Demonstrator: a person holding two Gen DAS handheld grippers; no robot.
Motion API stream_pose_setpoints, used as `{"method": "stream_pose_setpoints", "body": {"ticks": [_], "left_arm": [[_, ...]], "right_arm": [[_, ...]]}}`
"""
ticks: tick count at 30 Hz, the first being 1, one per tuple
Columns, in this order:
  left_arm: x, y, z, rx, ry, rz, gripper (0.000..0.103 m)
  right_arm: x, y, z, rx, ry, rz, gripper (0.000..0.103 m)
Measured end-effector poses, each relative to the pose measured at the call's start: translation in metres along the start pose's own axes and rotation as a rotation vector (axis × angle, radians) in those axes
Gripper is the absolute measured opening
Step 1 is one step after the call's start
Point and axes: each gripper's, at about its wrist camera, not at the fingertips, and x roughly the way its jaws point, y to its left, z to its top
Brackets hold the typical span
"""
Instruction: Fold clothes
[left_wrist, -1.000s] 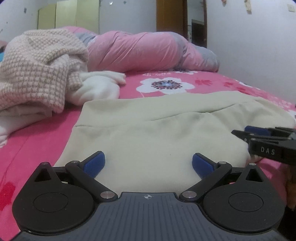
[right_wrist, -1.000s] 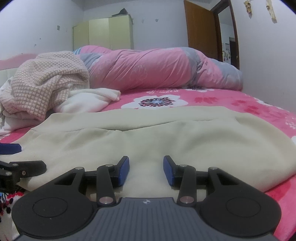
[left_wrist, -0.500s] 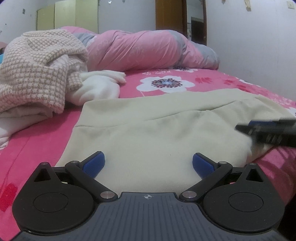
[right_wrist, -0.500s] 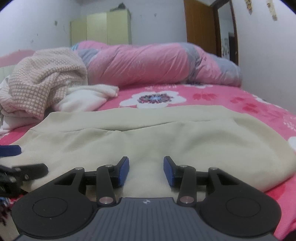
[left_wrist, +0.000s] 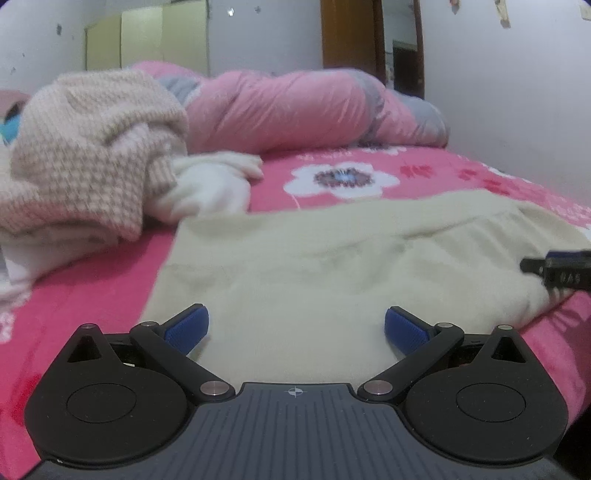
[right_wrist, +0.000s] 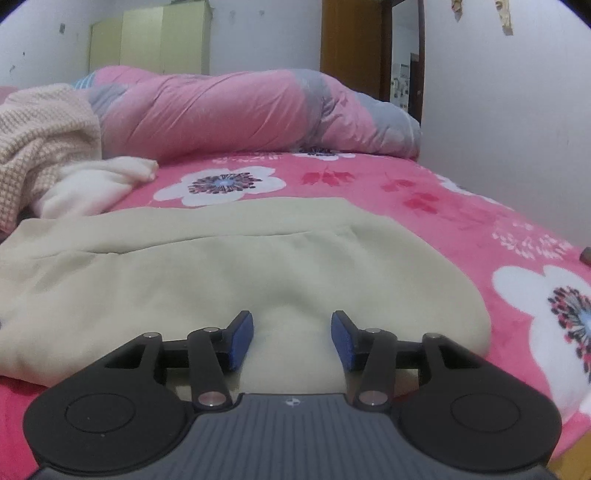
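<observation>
Cream garment (right_wrist: 236, 273) lies flat across the bed (right_wrist: 424, 199) at lower centre; left claw (left_wrist: 295, 328) wide open, right claw (right_wrist: 291, 336) half open, both empty, poised at its near edge, likely for a hem grasp.

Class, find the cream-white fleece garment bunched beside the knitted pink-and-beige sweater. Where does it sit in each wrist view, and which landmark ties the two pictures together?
Left wrist view: the cream-white fleece garment lies left of centre, against the knitted pink-and-beige sweater.
Right wrist view: it lies at the left, below the sweater.
Shared landmark: the white flower print on the pink bedsheet, just right of it.
</observation>
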Motion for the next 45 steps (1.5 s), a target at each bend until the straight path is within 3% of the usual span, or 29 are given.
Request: {"method": "stream_pose_setpoints", "body": {"ticks": [2,6,9,14,18,22,30,32,34,36,39,43,45], "left_arm": [[-0.004,-0.005,0.006,0.022,-0.021,-0.018,0.103],[0.015,-0.024,0.006,0.091,0.081,-0.057,0.103],[0.025,-0.020,0.000,0.026,0.115,-0.056,0.103],[0.029,-0.018,0.008,0.018,0.169,-0.063,0.103],[0.031,-0.021,0.012,0.013,0.213,-0.044,0.103],[0.033,-0.023,0.018,0.003,0.256,-0.029,0.103],[0.035,-0.025,0.023,-0.004,0.297,-0.009,0.103],[0.035,-0.025,0.023,-0.006,0.304,-0.003,0.103],[0.035,-0.026,0.024,-0.008,0.311,0.003,0.103],[0.035,-0.027,0.025,-0.010,0.317,0.009,0.103],[0.034,-0.029,0.026,-0.009,0.324,0.019,0.103],[0.034,-0.030,0.027,-0.015,0.328,0.032,0.103],[0.033,-0.031,0.027,-0.015,0.328,0.041,0.103]], "right_arm": [[-0.002,-0.001,-0.003,0.006,-0.011,0.009,0.052],[0.000,-0.003,-0.002,0.012,-0.013,0.013,0.052],[0.001,-0.004,0.001,0.006,-0.005,0.016,0.052],[-0.005,-0.010,0.026,-0.004,0.042,0.041,0.054],[-0.020,-0.028,0.041,0.027,-0.034,-0.020,0.062],[0.009,-0.050,0.015,0.029,0.083,-0.025,0.070],[-0.039,-0.034,0.054,0.061,-0.037,0.069,0.069],[-0.041,-0.022,0.053,0.047,-0.064,0.140,0.070],[-0.031,-0.008,0.045,-0.001,-0.015,0.166,0.070],[-0.005,0.007,0.030,-0.090,0.131,0.156,0.071],[-0.006,0.024,0.024,-0.180,0.116,0.098,0.072],[-0.030,0.027,0.041,-0.117,0.008,0.153,0.072],[-0.019,0.031,0.034,-0.133,0.037,0.159,0.072]]}}
